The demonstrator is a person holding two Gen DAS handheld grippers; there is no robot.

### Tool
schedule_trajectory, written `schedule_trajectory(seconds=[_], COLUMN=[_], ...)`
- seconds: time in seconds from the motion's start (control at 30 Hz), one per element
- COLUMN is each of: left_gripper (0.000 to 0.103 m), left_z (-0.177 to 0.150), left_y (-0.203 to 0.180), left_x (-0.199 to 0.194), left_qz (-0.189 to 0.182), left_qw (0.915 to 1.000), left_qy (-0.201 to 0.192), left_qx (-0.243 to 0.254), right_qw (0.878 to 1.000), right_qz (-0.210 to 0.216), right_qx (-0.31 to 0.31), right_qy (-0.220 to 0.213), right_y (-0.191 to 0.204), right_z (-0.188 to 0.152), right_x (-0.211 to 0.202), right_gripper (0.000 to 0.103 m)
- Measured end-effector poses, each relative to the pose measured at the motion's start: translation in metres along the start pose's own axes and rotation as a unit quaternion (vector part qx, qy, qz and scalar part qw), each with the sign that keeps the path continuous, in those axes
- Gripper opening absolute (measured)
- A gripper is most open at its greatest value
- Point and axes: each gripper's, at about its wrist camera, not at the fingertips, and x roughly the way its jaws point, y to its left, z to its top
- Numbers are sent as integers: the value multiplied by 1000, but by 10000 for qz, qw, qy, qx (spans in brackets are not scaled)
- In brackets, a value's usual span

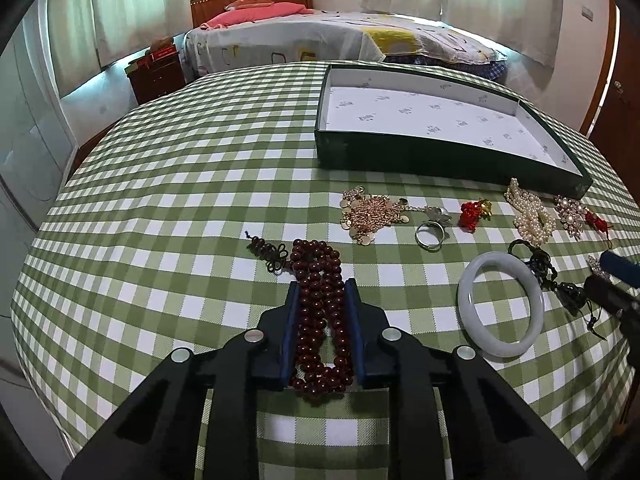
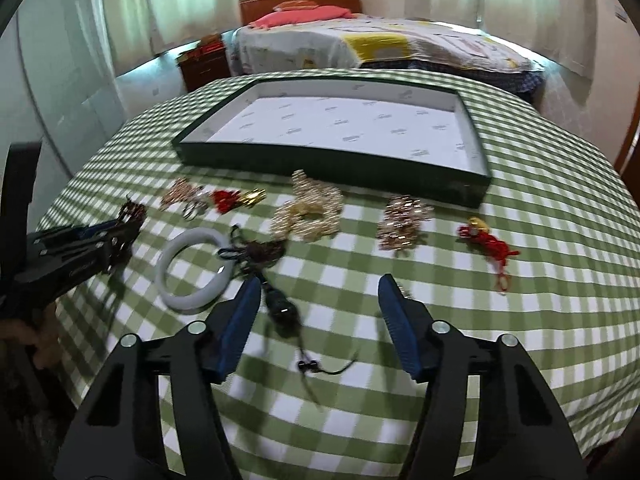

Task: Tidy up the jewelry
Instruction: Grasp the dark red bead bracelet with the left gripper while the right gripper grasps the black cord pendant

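My left gripper (image 1: pixel 322 284) is shut on a dark red bead strand (image 1: pixel 320 308) that lies on the green checked cloth; it also shows in the right wrist view (image 2: pixel 120 236). My right gripper (image 2: pixel 318 286) is open above the cloth, with a black corded pendant (image 2: pixel 282 308) between its fingers. A white jade bangle (image 1: pixel 500 304) (image 2: pixel 196 270), a pearl strand (image 1: pixel 530 212) (image 2: pixel 310 216), a gold chain (image 1: pixel 370 212), a silver ring (image 1: pixel 429 234), a crystal brooch (image 2: pixel 402 220) and red tassel charms (image 2: pixel 488 244) lie in a row. An empty green box (image 1: pixel 440 160) (image 2: pixel 332 166) stands behind them.
The table edge curves round at the left and the front. A bed (image 1: pixel 320 40) and a wooden nightstand (image 1: pixel 156 72) stand beyond the table. A wooden door (image 1: pixel 616 92) is at the right.
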Motion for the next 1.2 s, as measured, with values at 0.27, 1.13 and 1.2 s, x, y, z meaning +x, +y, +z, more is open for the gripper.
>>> schedule_trajectory(seconds=[0.27,1.13,1.2], left_gripper=[18,17,17], left_z=[-1,2,4], left_y=[-2,-8,-9], left_x=[-1,-14,-17], left_qz=[-20,-69,-81], left_qw=[10000,9998,9997], left_qy=[12,-180,-214], left_qx=[24,89,101], right_qw=[9994,9995,9993], right_qz=[132,103,107], right_qx=[-192,-2,15], right_qy=[237,-308,-354], right_y=[8,-6,-6], right_z=[-6,4,6], right_x=[12,-25,-28], right_gripper=[38,17,17])
